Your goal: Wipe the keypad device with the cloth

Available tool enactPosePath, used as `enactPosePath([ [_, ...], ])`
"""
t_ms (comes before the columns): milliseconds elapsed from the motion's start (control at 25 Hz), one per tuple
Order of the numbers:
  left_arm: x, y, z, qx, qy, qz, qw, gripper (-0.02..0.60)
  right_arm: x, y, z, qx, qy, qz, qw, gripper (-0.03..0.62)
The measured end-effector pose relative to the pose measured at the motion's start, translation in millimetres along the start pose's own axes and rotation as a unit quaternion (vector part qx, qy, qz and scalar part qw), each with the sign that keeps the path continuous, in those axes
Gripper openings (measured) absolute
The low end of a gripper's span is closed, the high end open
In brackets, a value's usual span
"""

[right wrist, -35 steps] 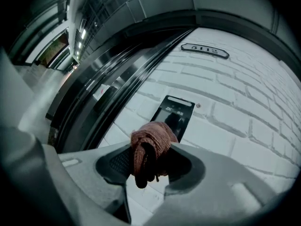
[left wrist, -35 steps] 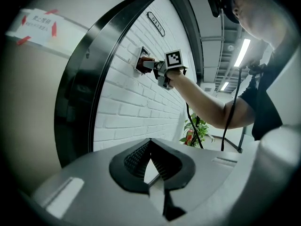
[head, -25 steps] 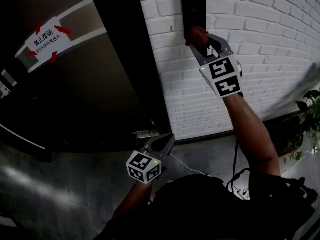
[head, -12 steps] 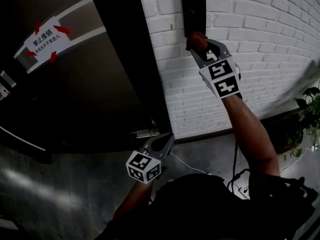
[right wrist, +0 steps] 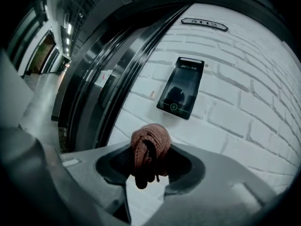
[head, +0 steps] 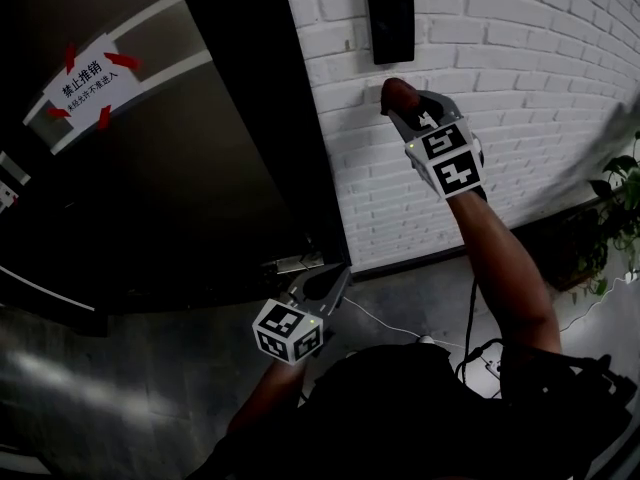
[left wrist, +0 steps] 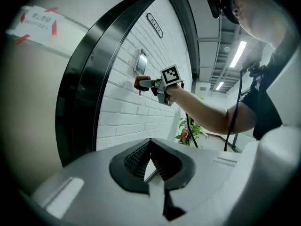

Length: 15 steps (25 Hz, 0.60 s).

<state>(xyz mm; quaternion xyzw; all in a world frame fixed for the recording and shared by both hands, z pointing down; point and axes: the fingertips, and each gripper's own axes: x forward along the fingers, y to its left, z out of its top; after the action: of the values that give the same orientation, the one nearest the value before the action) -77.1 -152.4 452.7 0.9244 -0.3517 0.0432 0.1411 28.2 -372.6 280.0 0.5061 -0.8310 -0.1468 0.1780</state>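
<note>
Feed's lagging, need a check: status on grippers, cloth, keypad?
Right gripper shut on cloth, below keypad device, not touching it. Left gripper shut, empty, low by door. Nothing blocking.

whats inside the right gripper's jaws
A bunched reddish-brown cloth sits clamped in the right gripper, poking out past the tips. How much cloth lies deeper between the pads is covered.

We see a reddish-brown cloth point(right wrist: 150, 147), a black keypad device point(head: 390, 18) on a white brick wall point(head: 560, 78), and a white sign point(head: 92, 80) with red arrows. The grey left hand-held gripper point(head: 340, 273) and right hand-held gripper point(head: 400, 98) carry black-and-white square markers.
</note>
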Motion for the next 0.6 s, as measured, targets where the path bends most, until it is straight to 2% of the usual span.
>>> enactPosePath([
  [280, -9, 2, -8, 0.011, 0.015, -0.032, 0.9993, 0.017, -42, 32, -27, 0.017, 0.018, 0.003, 1.0, 0.155],
  [600, -7, -16, -14, 0.021, 0.009, -0.046, 0.9987, 0.017, -135, 83, -59, 0.09, -0.017, 0.068, 0.994, 0.156],
])
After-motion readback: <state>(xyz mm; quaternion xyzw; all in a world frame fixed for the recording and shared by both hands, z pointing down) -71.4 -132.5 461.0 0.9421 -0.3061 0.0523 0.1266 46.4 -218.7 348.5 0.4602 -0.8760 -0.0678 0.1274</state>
